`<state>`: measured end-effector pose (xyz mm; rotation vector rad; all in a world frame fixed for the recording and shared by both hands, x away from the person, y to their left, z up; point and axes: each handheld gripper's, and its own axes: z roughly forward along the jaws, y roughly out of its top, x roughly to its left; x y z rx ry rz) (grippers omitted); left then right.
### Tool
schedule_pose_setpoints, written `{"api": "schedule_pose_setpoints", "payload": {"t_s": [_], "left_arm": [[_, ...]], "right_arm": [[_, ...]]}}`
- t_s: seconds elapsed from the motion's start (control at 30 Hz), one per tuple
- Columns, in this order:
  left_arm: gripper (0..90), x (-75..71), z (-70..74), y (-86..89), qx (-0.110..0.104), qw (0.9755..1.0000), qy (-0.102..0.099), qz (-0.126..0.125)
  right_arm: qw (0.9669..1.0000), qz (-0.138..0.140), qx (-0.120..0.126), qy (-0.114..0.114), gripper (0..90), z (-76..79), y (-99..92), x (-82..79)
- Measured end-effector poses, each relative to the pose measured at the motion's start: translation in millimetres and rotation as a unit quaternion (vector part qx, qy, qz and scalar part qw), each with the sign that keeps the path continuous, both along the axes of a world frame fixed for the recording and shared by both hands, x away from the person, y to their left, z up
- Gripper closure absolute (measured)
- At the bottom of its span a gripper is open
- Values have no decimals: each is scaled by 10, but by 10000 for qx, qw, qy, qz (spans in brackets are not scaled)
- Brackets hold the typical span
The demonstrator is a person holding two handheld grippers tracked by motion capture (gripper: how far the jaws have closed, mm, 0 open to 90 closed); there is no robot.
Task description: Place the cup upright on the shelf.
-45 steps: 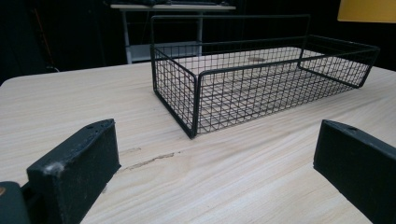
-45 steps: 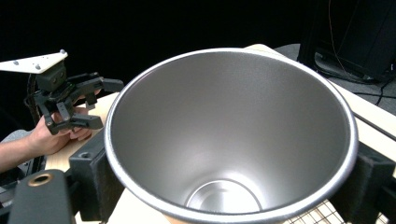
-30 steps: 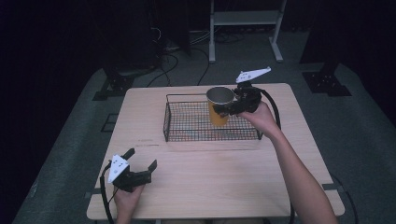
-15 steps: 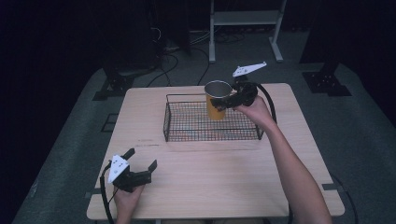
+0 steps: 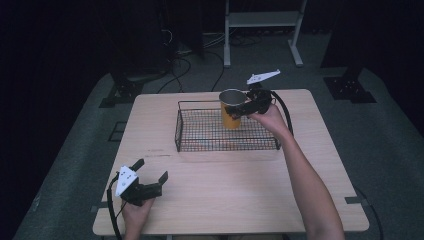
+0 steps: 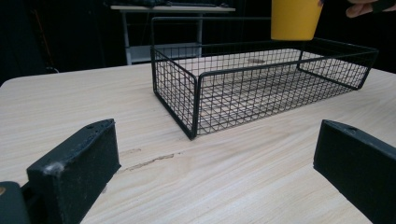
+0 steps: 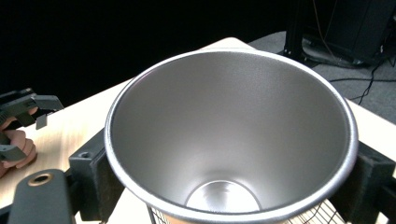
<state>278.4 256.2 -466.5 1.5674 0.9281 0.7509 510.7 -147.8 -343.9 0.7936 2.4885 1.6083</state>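
— What does the high view give you?

— The right claw point(image 5: 243, 107) pinching a yellow cup point(image 5: 231, 112) by its rim, held upright above the far part of the wire basket point(image 5: 200, 135) on the bench point(image 5: 150, 120). The left claw point(image 5: 150, 176) rests near the bench's front left edge, its jaws spread, holding nothing.

— And the gripper views?

— The right gripper view looks straight down into the cup point(image 7: 229, 140): a brushed metal inside, a rounded silver rim, a jaw pressed against each side. The left gripper view shows the cup's point(image 6: 295, 18) yellow outside and flat base hanging clear above the basket point(image 6: 196, 93) floor.
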Motion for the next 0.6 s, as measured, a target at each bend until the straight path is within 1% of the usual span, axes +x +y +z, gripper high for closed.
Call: {"api": "schedule_pose_setpoints", "payload": {"t_s": [0.03, 0.13, 0.23, 0.27, 0.43, 0.6], "left_arm": [[0, 0, 0, 0, 0, 10000, 0, 0], [0, 0, 0, 2, -8, 10000, 3, -2], [0, 0, 0, 5, -12, 10000, 4, -4], [0, 0, -1, 4, -12, 10000, 2, -3], [0, 0, 0, 5, -4, 10000, 7, -1], [0, 1, -1, 6, -6, 10000, 5, -4]], "right_arm": [[10000, 0, 0, 0, 126, 0, 0, 0], [10000, -2, 68, 15, 125, -90, 1, 38], [10000, -29, 61, 13, 125, -120, 0, 55], [10000, -39, 48, 51, 125, -152, -5, 80], [9999, -53, 69, 102, 125, -202, -14, 122], [9999, -96, -8, 133, 125, -255, -21, 164]]}}
